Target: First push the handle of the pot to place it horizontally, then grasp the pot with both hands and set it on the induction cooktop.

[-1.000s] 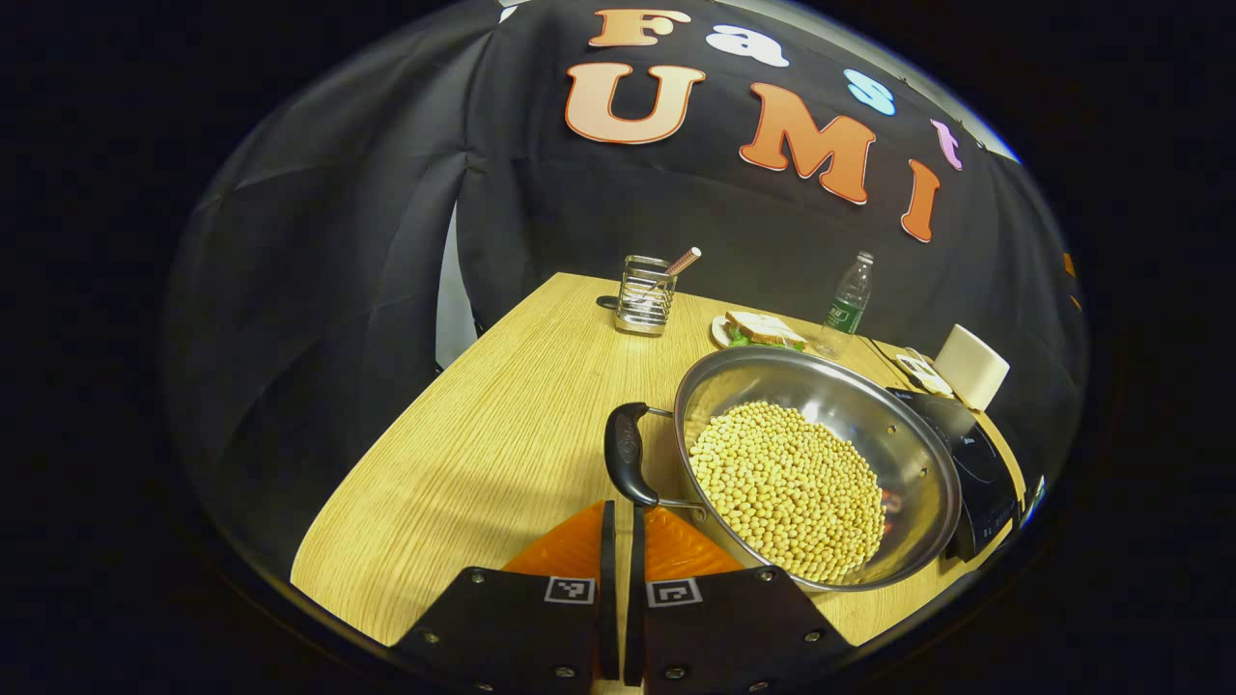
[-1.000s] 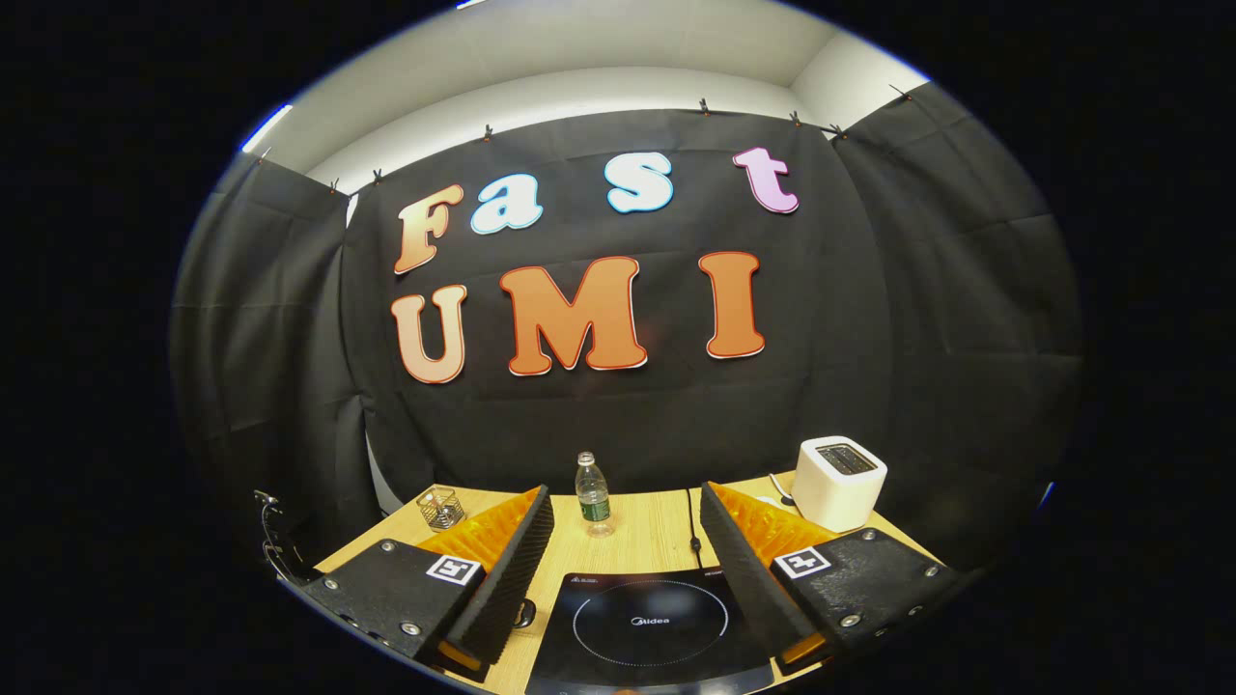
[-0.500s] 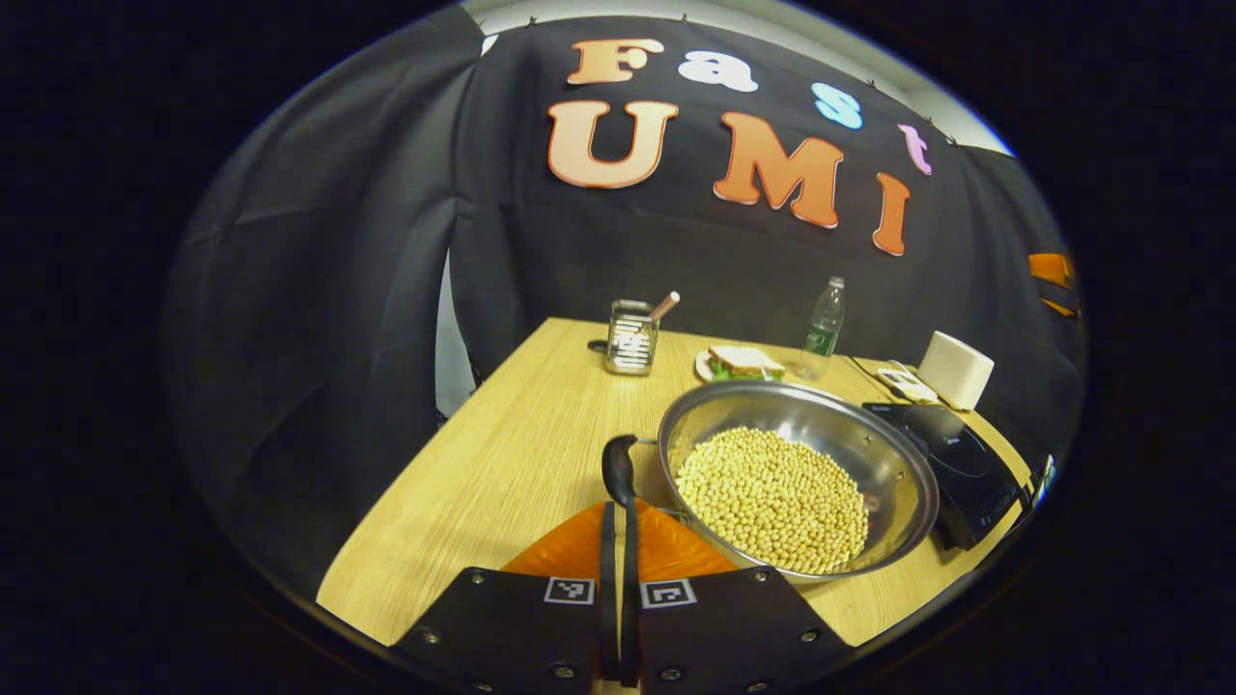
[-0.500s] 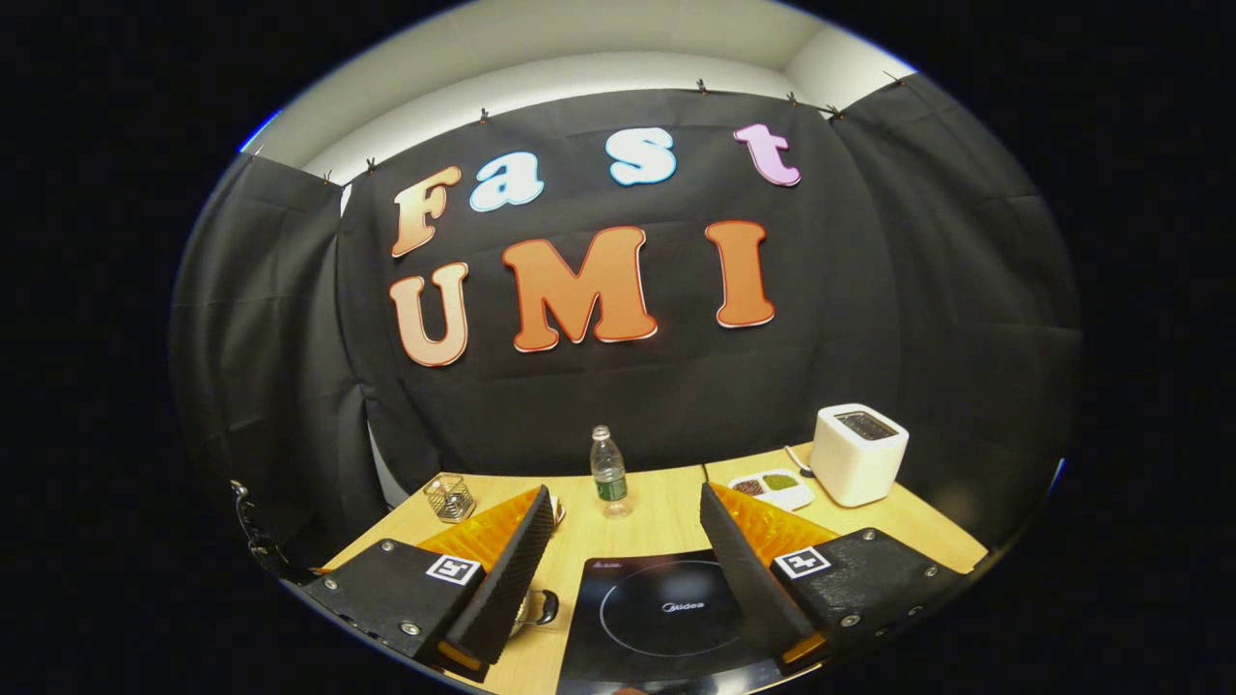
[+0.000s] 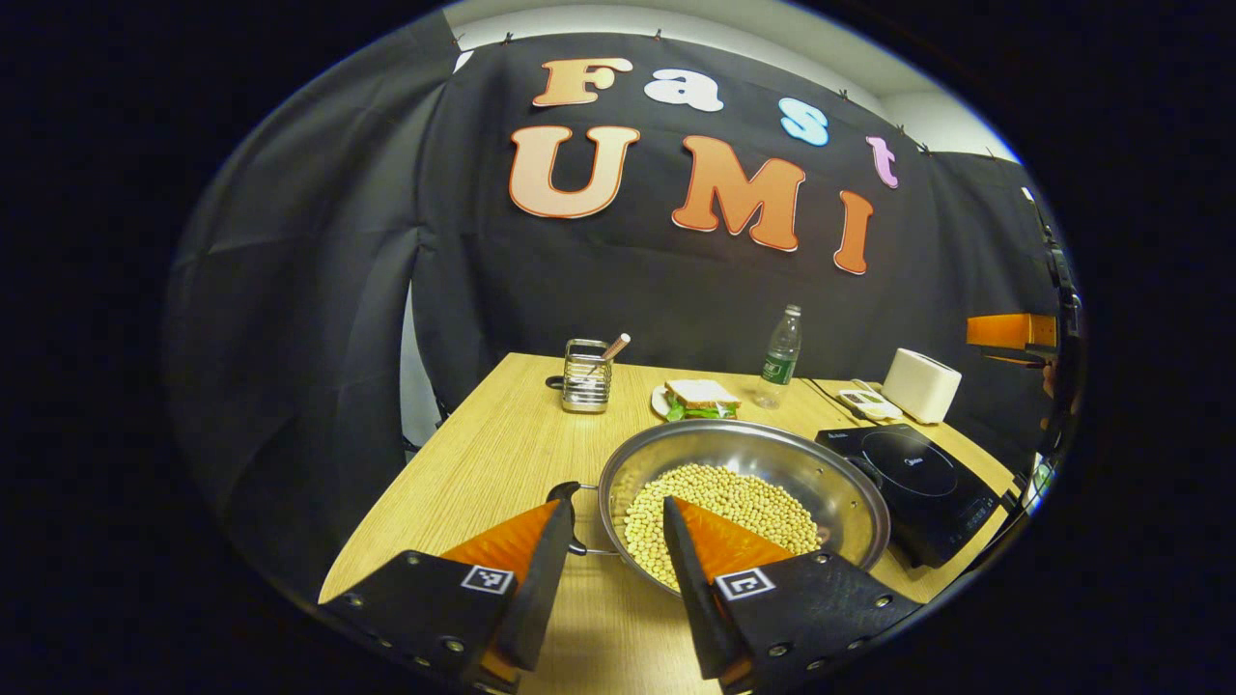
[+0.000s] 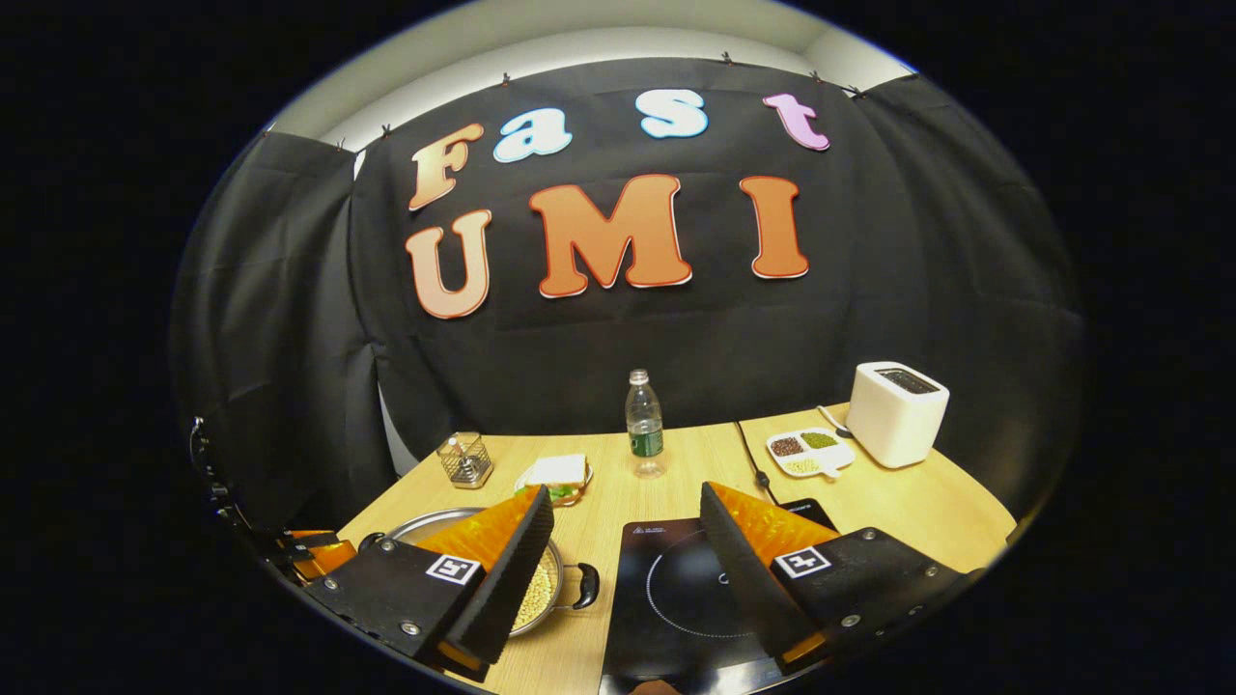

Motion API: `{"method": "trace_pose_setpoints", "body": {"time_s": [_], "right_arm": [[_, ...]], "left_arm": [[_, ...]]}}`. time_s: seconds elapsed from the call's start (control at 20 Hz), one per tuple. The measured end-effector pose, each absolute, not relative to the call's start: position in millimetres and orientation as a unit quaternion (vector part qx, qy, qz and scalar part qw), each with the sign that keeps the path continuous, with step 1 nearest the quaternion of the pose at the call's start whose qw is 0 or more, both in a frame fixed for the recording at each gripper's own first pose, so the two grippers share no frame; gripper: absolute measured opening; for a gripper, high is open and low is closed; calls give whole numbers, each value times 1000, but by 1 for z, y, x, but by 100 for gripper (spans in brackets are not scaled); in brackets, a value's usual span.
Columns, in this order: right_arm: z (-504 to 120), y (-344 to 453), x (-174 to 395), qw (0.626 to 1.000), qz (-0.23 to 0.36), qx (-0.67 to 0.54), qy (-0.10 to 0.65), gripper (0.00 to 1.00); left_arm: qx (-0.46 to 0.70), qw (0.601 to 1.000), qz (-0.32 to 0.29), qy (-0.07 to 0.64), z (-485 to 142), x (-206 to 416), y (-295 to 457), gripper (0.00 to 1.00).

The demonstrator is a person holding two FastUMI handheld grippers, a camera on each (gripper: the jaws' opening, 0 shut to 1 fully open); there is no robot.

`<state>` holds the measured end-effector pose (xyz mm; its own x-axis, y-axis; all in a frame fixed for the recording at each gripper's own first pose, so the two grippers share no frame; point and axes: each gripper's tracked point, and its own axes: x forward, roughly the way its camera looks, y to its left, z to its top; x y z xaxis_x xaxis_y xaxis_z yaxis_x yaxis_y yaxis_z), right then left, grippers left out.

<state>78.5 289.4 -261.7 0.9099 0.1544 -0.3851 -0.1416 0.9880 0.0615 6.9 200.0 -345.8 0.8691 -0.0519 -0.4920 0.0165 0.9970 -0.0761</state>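
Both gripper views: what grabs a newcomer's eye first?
The steel pot heaped with pale beans, mid-table, just ahead of the open left gripper. Next, the black induction cooktop beside the pot, with the open right gripper above its near edge. A white toaster stands at the back right.

Booth walls: black cloth (image 6: 869, 319), hung in panels, pinned w/ small clips along top edge; folds and creases visible. Gap btwn panels at left corner shows a pale strip (image 5: 409, 386). Above cloth: white wall and ceiling (image 6: 599, 39), evenly lit, light source can't tell. Furniture: one light wood-grain table (image 5: 483, 463), grain running lengthwise, far edge against the cloth. Soft glare on tabletop at right (image 6: 927, 502). Floor hidden.
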Motion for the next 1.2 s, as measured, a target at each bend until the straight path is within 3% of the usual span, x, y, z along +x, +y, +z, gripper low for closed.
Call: {"method": "trace_pose_setpoints", "body": {"time_s": [0.1, 0.7, 0.95, 1.1, 1.2], "right_arm": [[-285, 302, 79, 973, 80, -1, 218, 95], [-415, 339, 85, 936, 89, -53, 336, 96], [-434, 341, 89, 929, 82, -63, 355, 96], [-440, 343, 87, 928, 80, -62, 359, 96], [-444, 344, 87, 926, 80, -63, 363, 96]], "left_arm": [[-36, 966, -12, 256, -349, 13, 203, 70], [-24, 960, -16, 279, -379, 25, 215, 70], [-9, 959, -13, 284, -383, 30, 221, 70], [-11, 956, -25, 293, -390, 29, 212, 86], [-14, 954, -17, 300, -397, 33, 218, 86]]}}
